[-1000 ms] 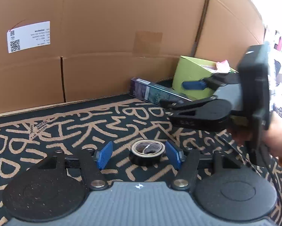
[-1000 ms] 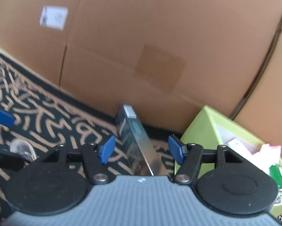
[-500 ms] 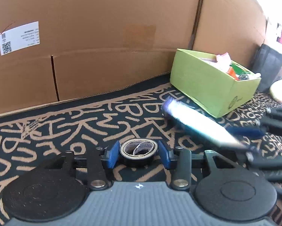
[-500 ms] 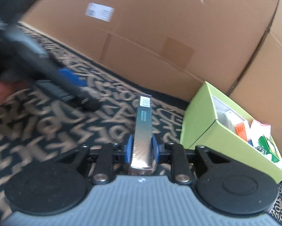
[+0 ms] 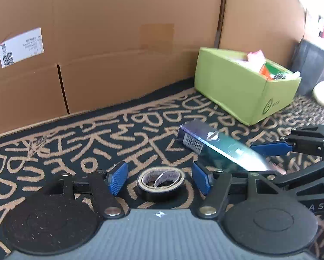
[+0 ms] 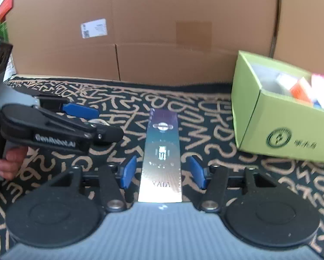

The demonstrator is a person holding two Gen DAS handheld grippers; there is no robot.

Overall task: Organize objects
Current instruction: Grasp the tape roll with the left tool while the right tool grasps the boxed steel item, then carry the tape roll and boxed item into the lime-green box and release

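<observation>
A black tape roll lies flat on the patterned rug between the open fingers of my left gripper, with a gap on each side. A long shiny blue-silver box lies on the rug between the open fingers of my right gripper, also with gaps. The same box shows to the right in the left wrist view, with the right gripper's fingers beside it. The left gripper shows at the left of the right wrist view, the tape roll barely visible between its fingers.
A green cardboard box holding several small packages stands at the back right on the rug; it also shows in the right wrist view. Tall brown cardboard walls close off the back. A dark bag sits far right.
The right gripper had shut on the shiny box and carried it from the green box; now it is open with the box down on the rug. The left gripper's fingers closed around the tape, then opened.
</observation>
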